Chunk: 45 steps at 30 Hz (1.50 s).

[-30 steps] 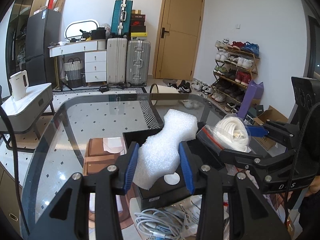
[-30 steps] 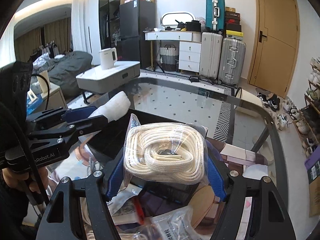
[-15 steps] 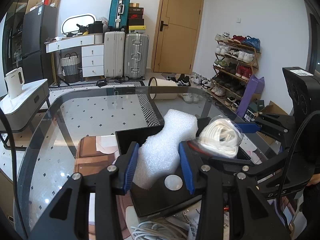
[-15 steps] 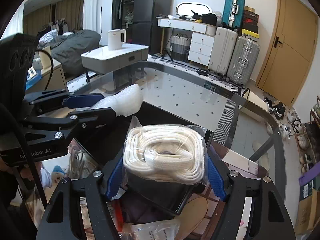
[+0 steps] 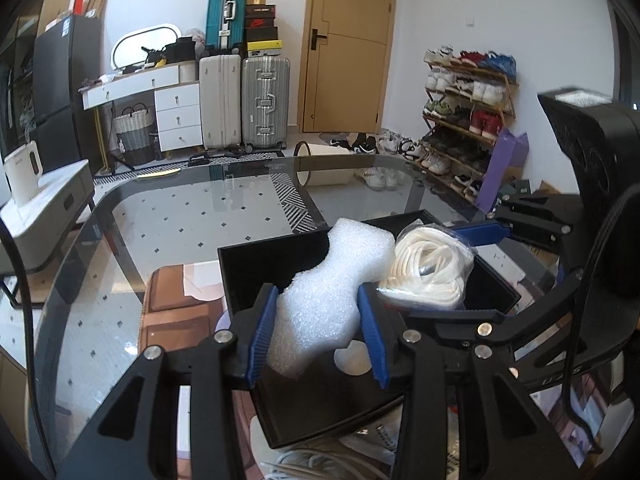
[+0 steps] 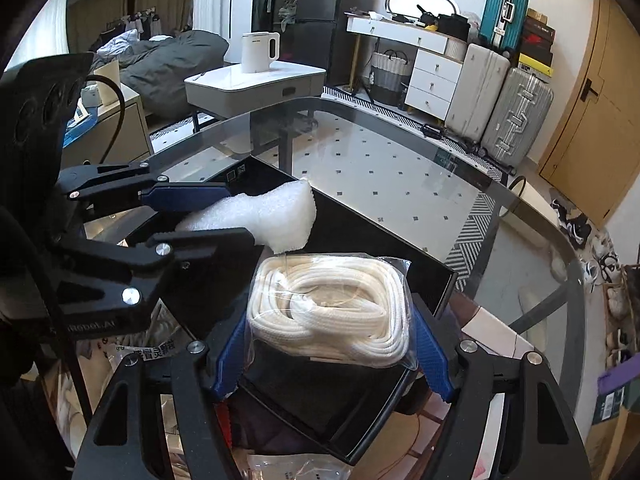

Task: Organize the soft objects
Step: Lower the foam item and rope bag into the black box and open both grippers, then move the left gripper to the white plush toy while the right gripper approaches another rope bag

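My left gripper (image 5: 318, 336) is shut on a white foam piece (image 5: 332, 296) and holds it over a black open box (image 5: 276, 260) on the glass table. My right gripper (image 6: 330, 354) is shut on a bagged coil of white rope (image 6: 328, 310), also held over the black box (image 6: 404, 256). The foam (image 6: 264, 218) and the left gripper (image 6: 192, 212) show at the left in the right wrist view. The rope bag (image 5: 428, 272) and the right gripper's blue pad (image 5: 480, 234) show at the right in the left wrist view, beside the foam.
A brown leather pad (image 5: 176, 304) lies left of the box. White cables (image 5: 320, 464) and plastic packets (image 6: 132, 360) lie at the table's near edge. The glass table's rim (image 5: 80, 240) curves around. Beyond are suitcases, a shoe rack and a side table with a kettle.
Both grippers have moved forward and lower over the black box with their loads. The rope bag has come closer to the foam.
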Available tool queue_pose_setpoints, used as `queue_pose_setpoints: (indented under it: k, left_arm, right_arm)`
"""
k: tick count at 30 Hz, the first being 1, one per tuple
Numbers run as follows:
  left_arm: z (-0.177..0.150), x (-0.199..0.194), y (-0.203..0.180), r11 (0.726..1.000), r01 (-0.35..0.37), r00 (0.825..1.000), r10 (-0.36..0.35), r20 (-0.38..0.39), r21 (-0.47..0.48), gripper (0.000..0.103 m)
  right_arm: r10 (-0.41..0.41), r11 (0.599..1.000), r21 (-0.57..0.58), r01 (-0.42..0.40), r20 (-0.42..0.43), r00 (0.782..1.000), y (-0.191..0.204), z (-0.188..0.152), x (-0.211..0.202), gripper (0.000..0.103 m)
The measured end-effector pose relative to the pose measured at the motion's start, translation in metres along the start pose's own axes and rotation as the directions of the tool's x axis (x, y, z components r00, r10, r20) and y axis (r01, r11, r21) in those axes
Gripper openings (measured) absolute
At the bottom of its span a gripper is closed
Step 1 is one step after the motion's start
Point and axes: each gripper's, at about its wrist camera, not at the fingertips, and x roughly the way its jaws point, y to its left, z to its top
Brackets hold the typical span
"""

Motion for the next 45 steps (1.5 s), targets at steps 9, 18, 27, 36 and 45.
queue_pose_setpoints:
  k: [9,18,27,36,45]
  left_arm:
    - [0.001,0.0,-0.003,0.999,0.017,1.0,-0.016,-0.013,0.028,0.041]
    - [0.004,-0.02,-0.002,1.0,0.02,1.0,-0.021,0.017,0.01,0.089]
    - [0.0,-0.052,0.006,0.999,-0.034,0.997,0.036,0.075,-0.02,0.103]
    - [-0.02,-0.087,0.012,0.997,-0.057,0.994,0.062,0.093,-0.055,0.103]
    - [-0.039,-0.105,0.009,0.995,-0.075,0.992,0.081,0.097,-0.061,0.103]
  right_arm:
    - [0.01,0.999,0.051,-0.008,-0.033,0.999,0.005,-0.003,-0.001,0.074]
    - [-0.039,0.999,0.038,0.037,0.065,0.997,0.005,-0.012,-0.03,0.096]
    - [-0.084,0.982,0.182,0.054,0.163,0.983,0.003,-0.041,-0.083,0.102]
    - [-0.106,0.97,0.237,0.061,0.183,0.977,0.026,-0.07,-0.111,0.102]
    - [-0.112,0.961,0.271,0.06,0.181,0.977,0.036,-0.085,-0.115,0.102]
